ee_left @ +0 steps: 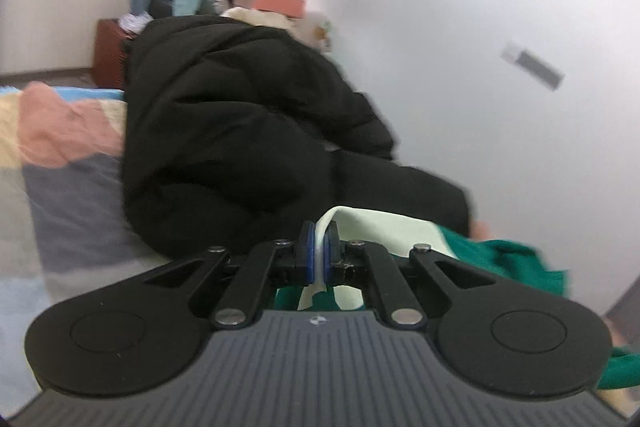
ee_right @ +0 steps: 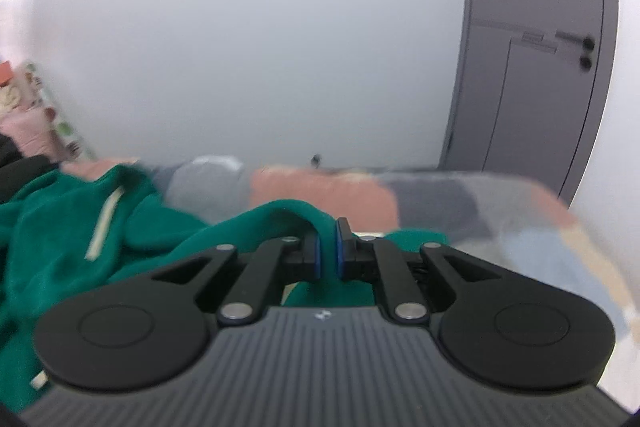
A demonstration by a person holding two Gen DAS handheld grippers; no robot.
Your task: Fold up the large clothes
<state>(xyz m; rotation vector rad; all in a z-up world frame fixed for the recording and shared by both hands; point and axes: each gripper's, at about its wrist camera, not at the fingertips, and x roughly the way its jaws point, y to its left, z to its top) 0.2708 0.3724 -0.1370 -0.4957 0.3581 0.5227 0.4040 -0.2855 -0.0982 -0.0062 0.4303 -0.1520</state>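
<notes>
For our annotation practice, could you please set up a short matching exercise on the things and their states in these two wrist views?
Things:
1. left gripper
2. right gripper
3. black coat
4. grey door

States:
A. lying in a heap on the patchwork bedspread
B. shut on a cream part of the garment
C. closed, at the right of the white wall
D. shut on a green fold of the garment

Pairs: 1-B, 2-D, 3-A, 4-C

soft green garment [ee_right: 72,227], matt black coat [ee_left: 240,131]
</notes>
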